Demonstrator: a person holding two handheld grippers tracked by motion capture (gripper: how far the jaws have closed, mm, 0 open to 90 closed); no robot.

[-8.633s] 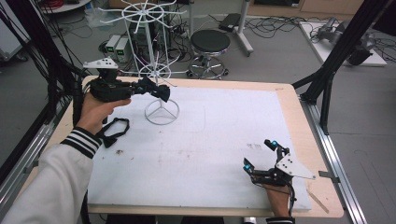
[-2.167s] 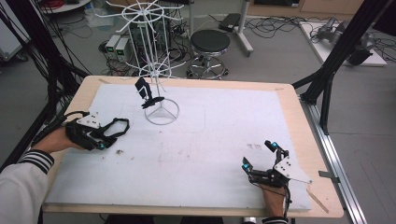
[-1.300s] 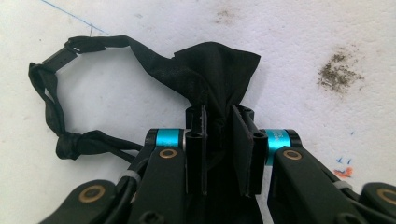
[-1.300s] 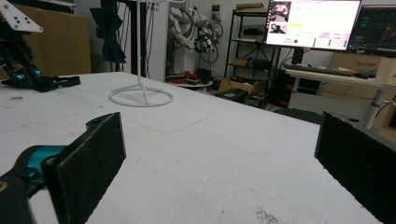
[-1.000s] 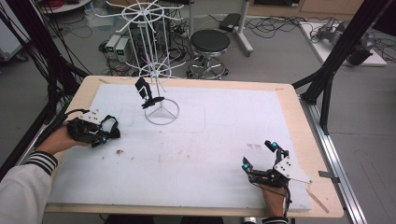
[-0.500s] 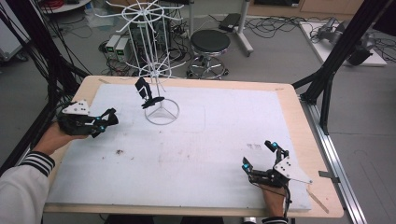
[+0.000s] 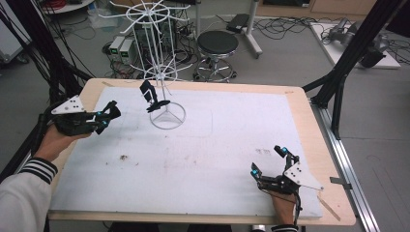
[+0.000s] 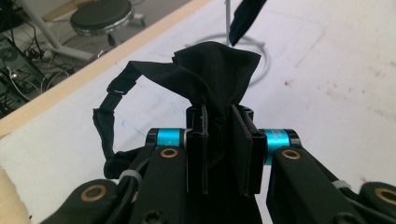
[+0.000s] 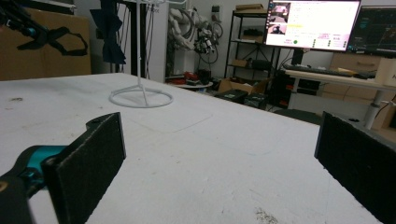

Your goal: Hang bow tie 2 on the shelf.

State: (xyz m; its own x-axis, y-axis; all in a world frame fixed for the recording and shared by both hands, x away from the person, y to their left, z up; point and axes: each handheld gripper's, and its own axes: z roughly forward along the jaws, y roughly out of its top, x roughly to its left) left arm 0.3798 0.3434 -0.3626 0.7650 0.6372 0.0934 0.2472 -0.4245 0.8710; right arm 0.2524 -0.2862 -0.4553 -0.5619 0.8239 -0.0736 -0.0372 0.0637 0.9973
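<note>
A white wire rack (image 7: 159, 63) stands on a ring base (image 7: 167, 117) at the back of the white mat (image 7: 217, 145). One black bow tie (image 7: 151, 94) hangs on its lower arm. My left gripper (image 7: 112, 112) is held above the mat's left edge, pointing at the rack, shut on a second black bow tie (image 8: 215, 70) whose strap (image 8: 109, 116) loops off to the side. In the left gripper view the jaws (image 8: 218, 140) pinch the fabric tight. My right gripper (image 7: 267, 160) rests open at the front right with nothing between its pads (image 9: 88, 163).
The wooden table edge (image 7: 316, 140) frames the mat. A black stool (image 7: 217, 43) and computer boxes (image 7: 121, 48) stand on the floor behind. Black frame posts (image 7: 353, 53) rise at the right and left. Small dark specks (image 7: 123, 157) mark the mat.
My left gripper closed on the bow tie lying at the mat's left side and lifted it, swinging up toward the rack. The right gripper has stayed still.
</note>
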